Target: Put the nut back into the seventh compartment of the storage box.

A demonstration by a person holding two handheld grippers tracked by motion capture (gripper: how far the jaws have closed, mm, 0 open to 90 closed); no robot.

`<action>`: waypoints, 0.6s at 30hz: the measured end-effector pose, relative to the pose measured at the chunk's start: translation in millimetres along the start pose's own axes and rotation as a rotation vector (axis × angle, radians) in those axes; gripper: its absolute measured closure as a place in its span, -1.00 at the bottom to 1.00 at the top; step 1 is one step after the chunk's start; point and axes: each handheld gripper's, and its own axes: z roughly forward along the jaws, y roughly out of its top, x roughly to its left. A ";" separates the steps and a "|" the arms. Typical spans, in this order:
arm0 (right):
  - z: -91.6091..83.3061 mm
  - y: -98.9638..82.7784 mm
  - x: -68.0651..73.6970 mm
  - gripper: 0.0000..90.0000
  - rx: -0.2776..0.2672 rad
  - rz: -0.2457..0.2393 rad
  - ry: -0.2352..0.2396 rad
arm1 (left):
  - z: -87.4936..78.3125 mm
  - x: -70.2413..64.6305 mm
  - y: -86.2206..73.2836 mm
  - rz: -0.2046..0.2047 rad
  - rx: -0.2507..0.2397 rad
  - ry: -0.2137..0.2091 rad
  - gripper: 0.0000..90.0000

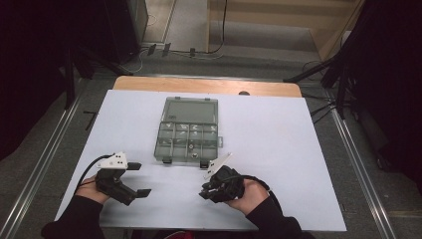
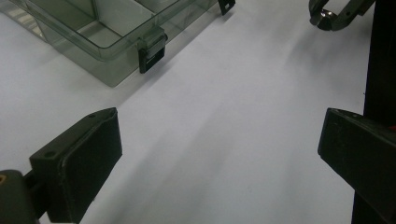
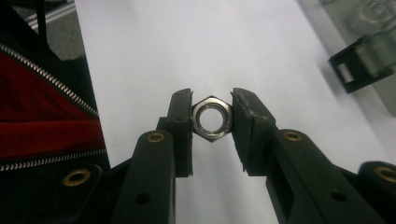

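The left gripper [image 1: 135, 178] is waiting with its jaws spread wide and empty on the near left, while the right gripper [image 3: 212, 119] is pinching a steel hex nut [image 3: 212, 118] by its flats (apparently bound for the open compartment box [image 1: 171, 154] beyond).

On the table [image 1: 278, 149] an open compartment box [image 1: 188, 135] sits near the middle, its lid lying flat behind it, toward the far edge. Small parts rest in several compartments (too small to tell apart). Nearer the person, the left gripper [image 1: 140, 179] hovers before and to the left of the box, and the right gripper [image 1: 206, 191] before and slightly right of its front wall. A nut [image 3: 212, 119] sits between the right gripper's pads, above bare tabletop.
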 end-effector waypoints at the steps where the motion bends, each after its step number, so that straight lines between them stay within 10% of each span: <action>1: -1.2 0.5 -1.8 0.59 -0.009 0.004 0.000 | 0.0 0.2 -0.1 -0.002 0.000 0.000 -1.00; 18: -11.5 28.6 -20.1 0.59 -0.077 0.028 -0.036 | 1.4 0.8 -0.6 -0.007 0.006 0.003 -1.00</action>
